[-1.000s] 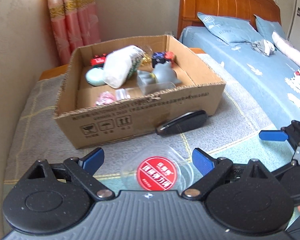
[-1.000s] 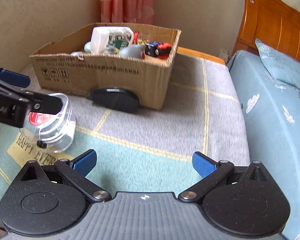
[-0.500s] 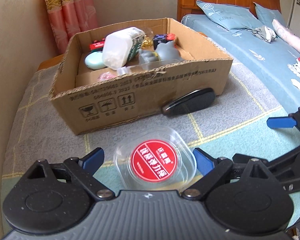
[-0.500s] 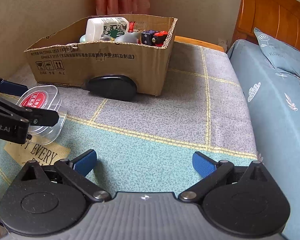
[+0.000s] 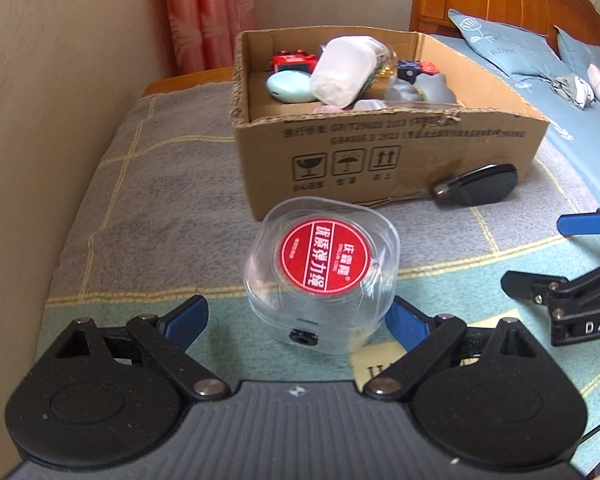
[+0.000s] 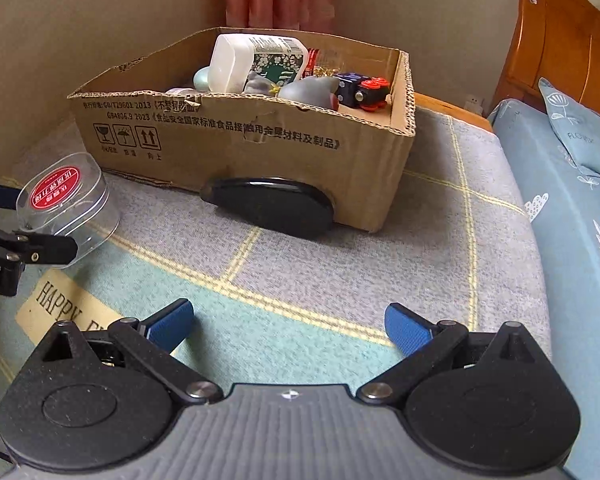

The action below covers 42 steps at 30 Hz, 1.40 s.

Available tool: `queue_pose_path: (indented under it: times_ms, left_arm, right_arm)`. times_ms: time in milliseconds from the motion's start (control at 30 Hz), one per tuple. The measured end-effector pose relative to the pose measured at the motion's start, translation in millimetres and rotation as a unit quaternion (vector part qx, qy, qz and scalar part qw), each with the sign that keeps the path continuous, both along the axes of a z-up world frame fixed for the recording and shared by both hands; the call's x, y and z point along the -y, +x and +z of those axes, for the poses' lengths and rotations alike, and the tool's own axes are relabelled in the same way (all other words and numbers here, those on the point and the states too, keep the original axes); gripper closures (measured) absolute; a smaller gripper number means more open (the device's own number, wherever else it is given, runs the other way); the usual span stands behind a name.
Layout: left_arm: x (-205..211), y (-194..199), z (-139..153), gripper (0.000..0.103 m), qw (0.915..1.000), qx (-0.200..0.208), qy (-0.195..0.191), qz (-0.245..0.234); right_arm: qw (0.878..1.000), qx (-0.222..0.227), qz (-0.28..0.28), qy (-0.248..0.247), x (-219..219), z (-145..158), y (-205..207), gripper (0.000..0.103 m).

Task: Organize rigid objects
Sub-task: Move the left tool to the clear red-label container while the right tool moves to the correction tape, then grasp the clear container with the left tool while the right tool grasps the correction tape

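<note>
1. Left wrist view: the left gripper [image 5: 296, 322] stands wide open, its blue pads on either side of a clear plastic tub with a red round label [image 5: 323, 266]. The right pad is against the tub's wall or just short of it, the left pad stands clear of it, and the tub rests on the blanket [image 5: 148, 208], so nothing is gripped.
2. That tub sits just in front of the cardboard box [image 5: 380, 160], near its front left corner and apart from it.
3. Inside the box lie a white bottle [image 5: 344, 72], a pale blue oval case [image 5: 290, 86], a red toy car [image 5: 292, 60] and a grey toy [image 5: 428, 88].
4. A black flat oval case [image 5: 476, 190] lies on the blanket, touching the box's front wall near its right end.
5. Right wrist view: the right gripper [image 6: 288, 328] is wide open and empty above the blanket, well short of the black case [image 6: 272, 204].
6. A blue bedspread [image 6: 572, 208] runs along the blanket's right edge.
</note>
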<state>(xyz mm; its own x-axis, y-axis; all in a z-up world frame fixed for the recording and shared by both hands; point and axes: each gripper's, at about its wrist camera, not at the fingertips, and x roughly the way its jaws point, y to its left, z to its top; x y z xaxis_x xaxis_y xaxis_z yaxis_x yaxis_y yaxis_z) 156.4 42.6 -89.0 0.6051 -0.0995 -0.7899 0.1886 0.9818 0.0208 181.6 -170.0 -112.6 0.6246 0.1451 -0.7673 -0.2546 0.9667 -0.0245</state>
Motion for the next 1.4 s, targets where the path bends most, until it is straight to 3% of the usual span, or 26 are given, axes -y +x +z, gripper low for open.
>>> queue_pose_path:
  times_ms: [467,733,900,1000,1400]
  left_arm:
    - [-22.4,6.1,-7.5,0.008,0.9996,-0.005,-0.025,0.015]
    - [-19.6,7.0,-8.6,0.007,0.9998,-0.003,-0.014,0.010]
    - [-19.0,7.4,-8.3,0.007,0.9999,-0.003,-0.013,0.010]
    - [-18.9,7.6,-8.6,0.007,0.9999,-0.003,-0.012,0.010]
    - [-14.9,10.8,-2.7,0.008,0.9998,0.018,-0.012,-0.003]
  right_arm:
    - [0.999,0.020,-0.035,0.010,-34.1,-3.5,42.2,0.000]
    - [0.997,0.020,-0.069,0.011,-41.2,-3.0,50.9,0.000]
    - [0.995,0.022,-0.095,0.016,-38.6,0.8,49.3,0.011]
    - [0.995,0.027,-0.100,0.015,-36.4,0.7,46.7,0.011]
    - [0.998,0.023,-0.055,0.007,-16.7,-0.2,14.2,0.011]
